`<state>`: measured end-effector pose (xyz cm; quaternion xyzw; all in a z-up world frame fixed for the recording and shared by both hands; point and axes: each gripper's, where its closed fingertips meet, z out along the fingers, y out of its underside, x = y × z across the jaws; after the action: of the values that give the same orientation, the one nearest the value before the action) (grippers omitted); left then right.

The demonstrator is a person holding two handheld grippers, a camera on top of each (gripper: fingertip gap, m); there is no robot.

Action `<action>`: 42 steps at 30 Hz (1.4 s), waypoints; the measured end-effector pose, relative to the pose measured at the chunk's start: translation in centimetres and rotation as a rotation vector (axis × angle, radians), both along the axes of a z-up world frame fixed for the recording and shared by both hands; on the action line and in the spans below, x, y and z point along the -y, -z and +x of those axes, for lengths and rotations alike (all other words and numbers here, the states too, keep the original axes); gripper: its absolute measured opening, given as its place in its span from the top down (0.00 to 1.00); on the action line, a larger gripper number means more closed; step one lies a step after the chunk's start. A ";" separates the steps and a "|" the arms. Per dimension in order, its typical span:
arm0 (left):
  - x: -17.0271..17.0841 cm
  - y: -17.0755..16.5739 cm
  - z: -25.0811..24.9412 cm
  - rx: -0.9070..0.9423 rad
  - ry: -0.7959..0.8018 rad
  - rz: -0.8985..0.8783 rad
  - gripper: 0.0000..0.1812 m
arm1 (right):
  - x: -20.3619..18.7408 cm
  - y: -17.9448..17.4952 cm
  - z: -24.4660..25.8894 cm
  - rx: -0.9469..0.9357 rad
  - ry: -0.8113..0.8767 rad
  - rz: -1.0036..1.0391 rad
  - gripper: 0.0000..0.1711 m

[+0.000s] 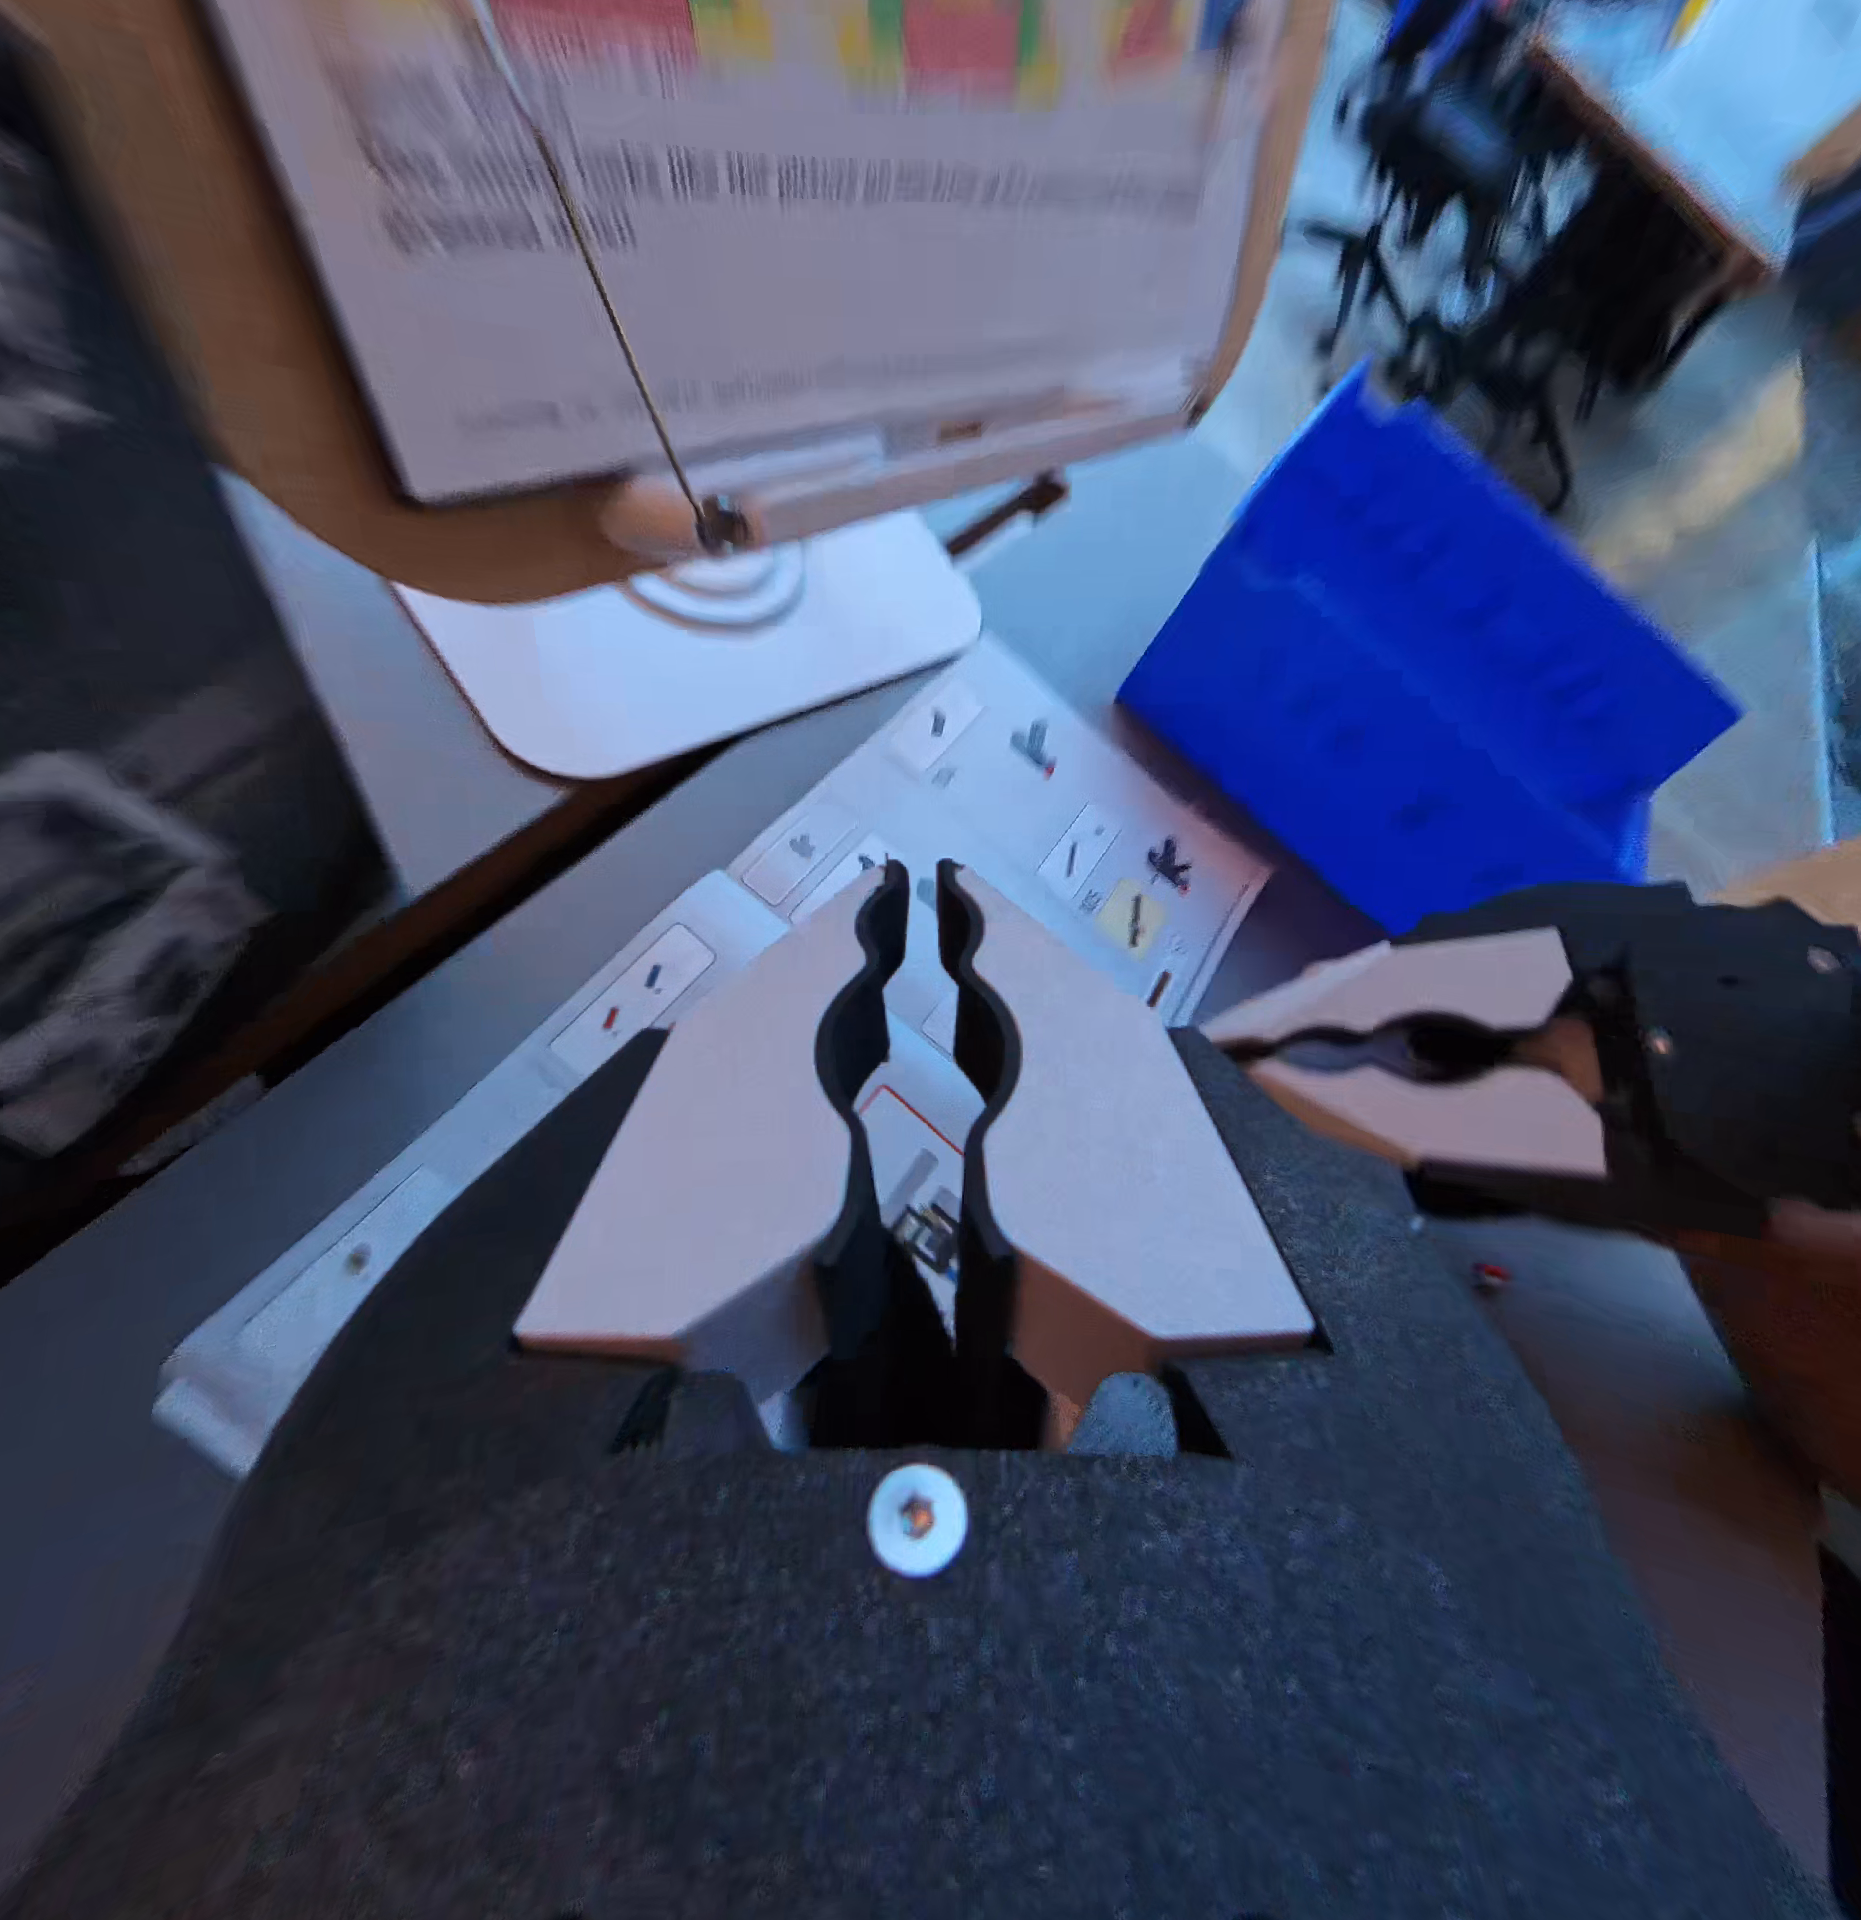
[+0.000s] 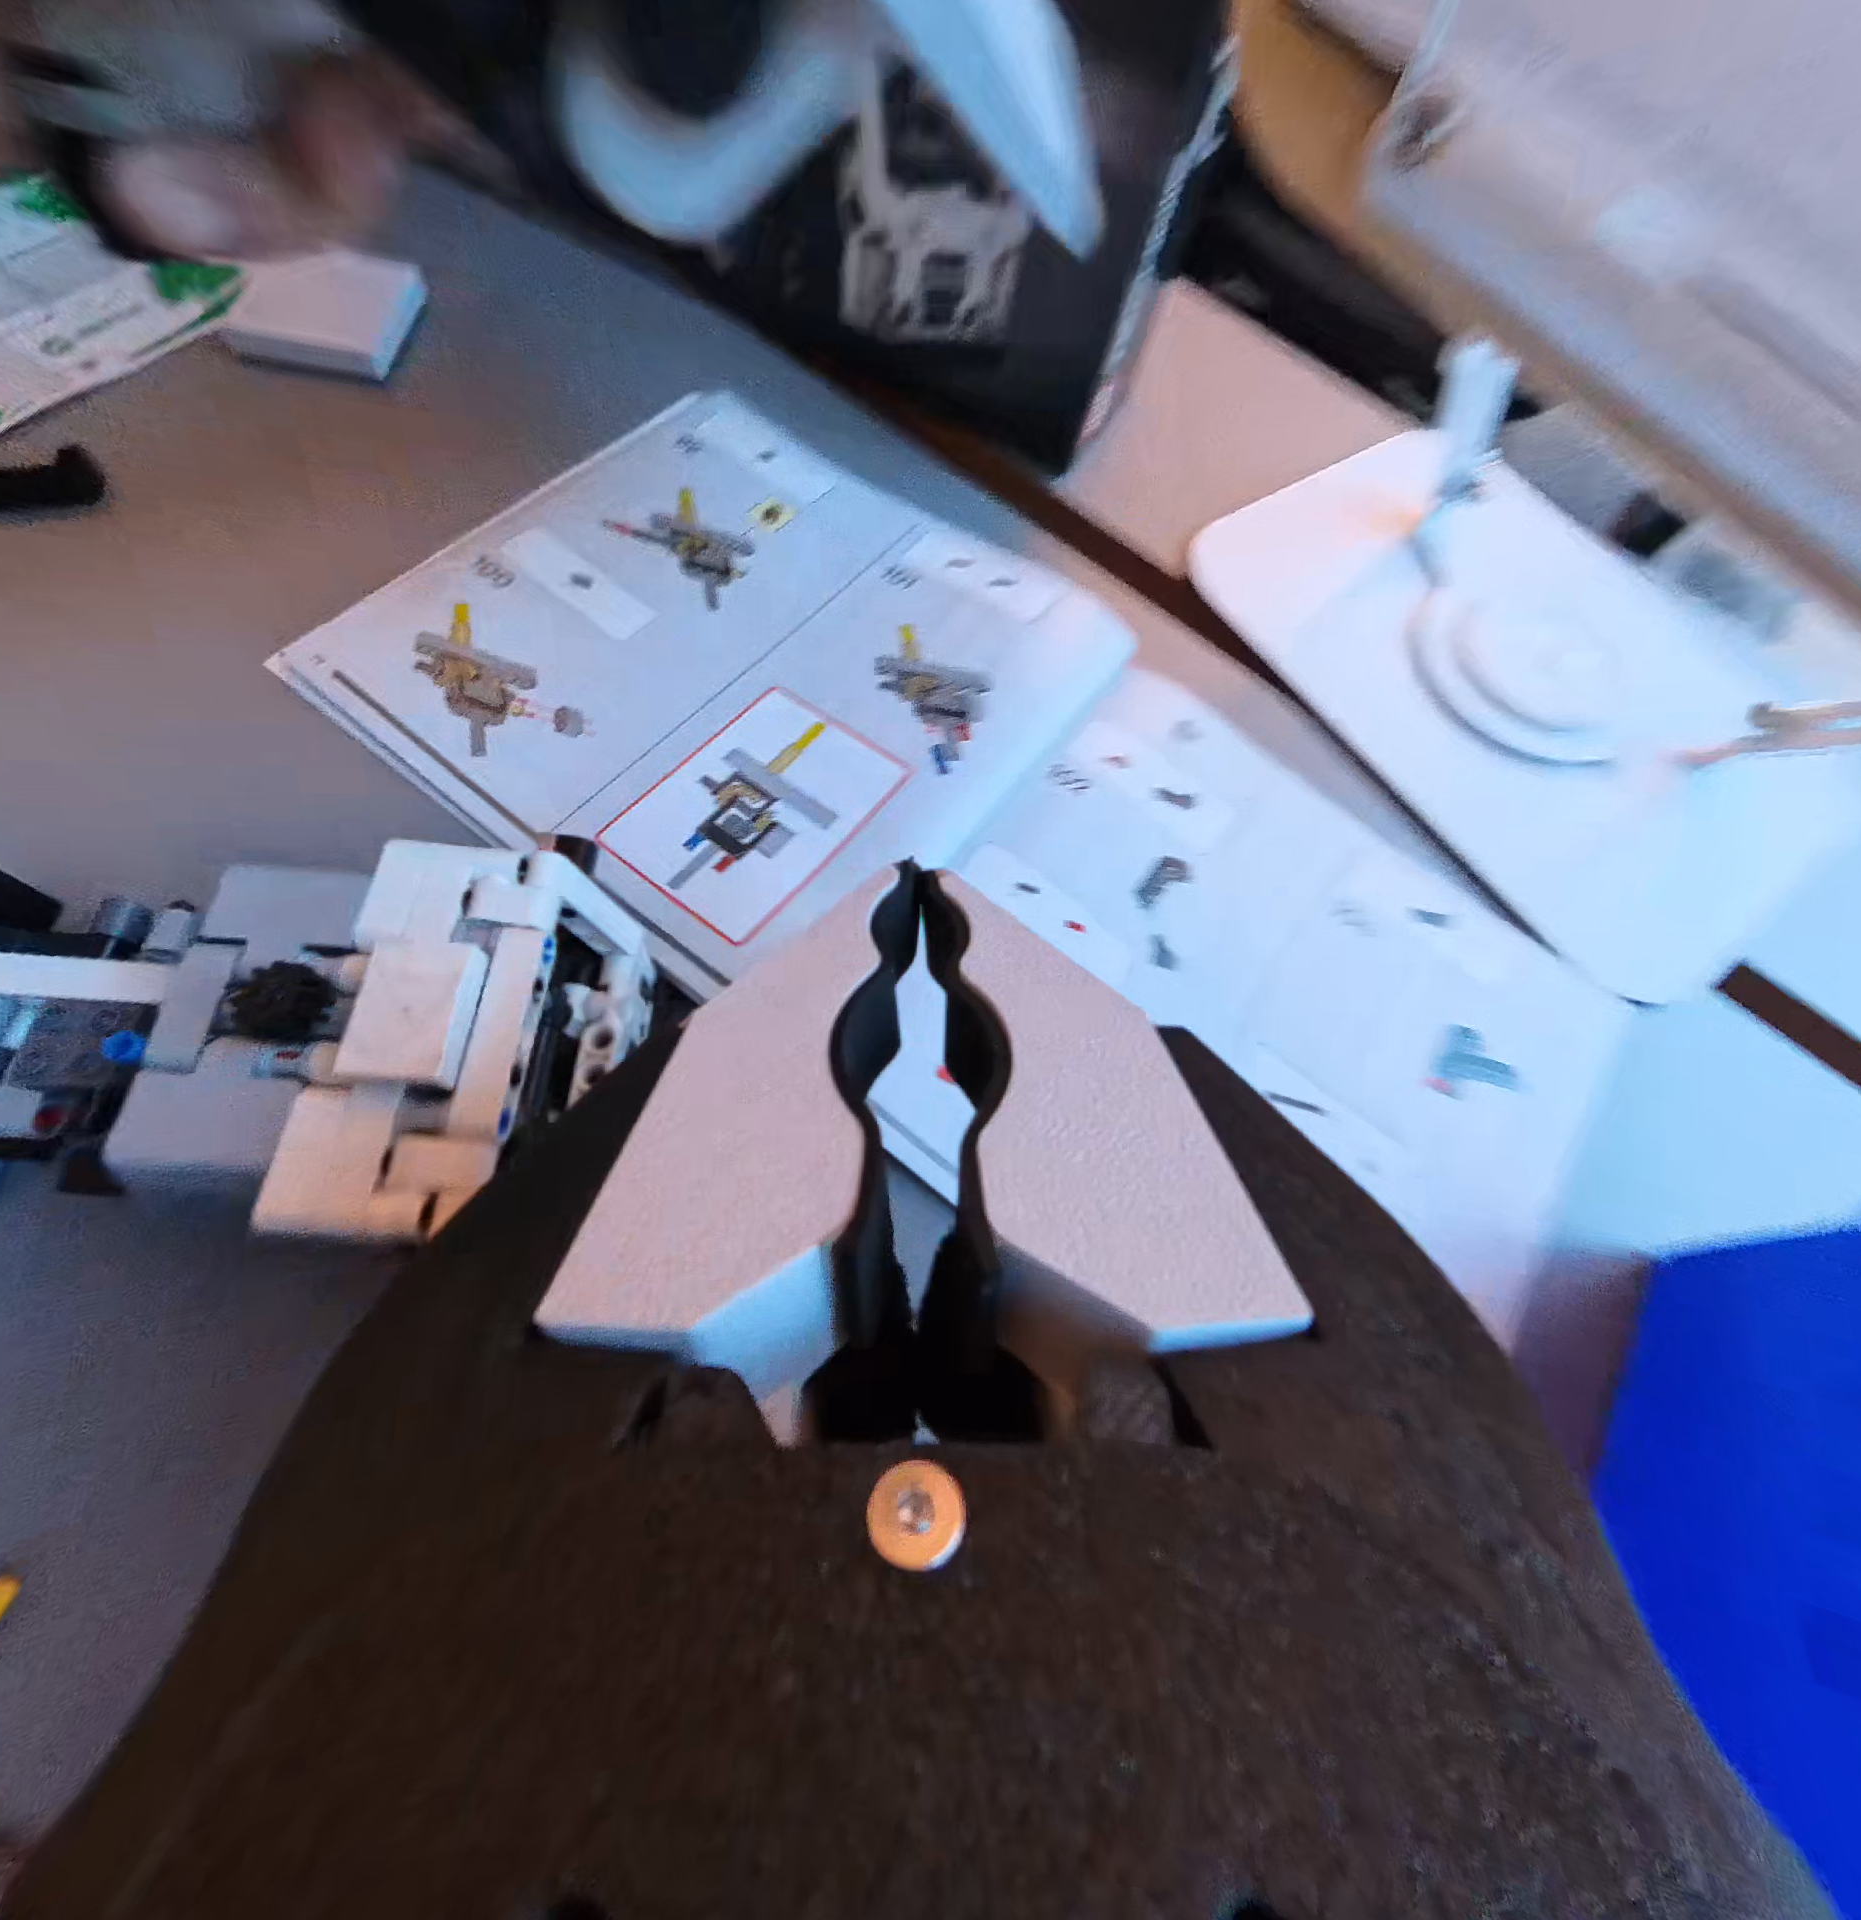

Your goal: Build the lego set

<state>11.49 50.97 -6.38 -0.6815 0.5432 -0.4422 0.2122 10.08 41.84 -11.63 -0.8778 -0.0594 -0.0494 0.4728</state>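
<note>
My left gripper (image 1: 913, 875) hangs over the open instruction booklet (image 1: 1009, 800). Its jaws stand a narrow gap apart with nothing between them. My right gripper (image 2: 918, 878) is shut and empty, with its tips over the near edge of the booklet (image 2: 697, 644). It also shows in the left wrist view (image 1: 1232, 1039), coming in from the right beside the booklet. A partly built white and grey lego model (image 2: 417, 1018) lies on the grey table (image 2: 230, 644), left of the right gripper and touching the booklet's near corner.
A blue bin (image 1: 1425, 707) stands right of the booklet. A white monitor base (image 1: 697, 665) and screen (image 1: 801, 260) stand behind it. A black box (image 2: 936, 208), a small white box (image 2: 328, 312) and a green-white leaflet (image 2: 64, 291) lie at the far left.
</note>
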 end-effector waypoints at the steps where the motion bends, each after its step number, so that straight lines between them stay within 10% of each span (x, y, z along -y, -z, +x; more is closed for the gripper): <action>1: 0.0 -2.2 -2.1 0.074 -0.034 0.024 0.96 | 1.1 -1.3 0.3 0.018 0.025 0.027 1.00; 6: 2.7 -6.9 -14.8 0.287 -0.183 0.166 0.91 | 7.0 -3.9 -1.9 -0.077 0.047 0.162 0.93; 16: 11.8 3.2 -29.3 0.219 -0.407 0.253 0.82 | 14.3 0.6 -5.6 -0.230 0.165 0.184 0.66; 27: 13.5 6.4 -30.2 0.190 -0.375 0.113 0.84 | 15.3 1.1 -7.5 -0.270 0.174 0.162 0.63; 35: 15.3 6.9 -28.0 0.170 -0.286 0.113 0.86 | 26.2 3.9 -3.2 -0.161 0.484 -0.046 0.71; 42: 18.0 6.7 -24.2 0.157 -0.169 0.117 0.86 | 28.0 5.5 -1.0 -0.080 0.566 -0.115 0.83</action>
<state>-12.67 32.94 -13.11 -0.6745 0.4904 -0.4423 0.3301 9.11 13.86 -17.08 -0.8861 0.2038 -0.1413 0.3917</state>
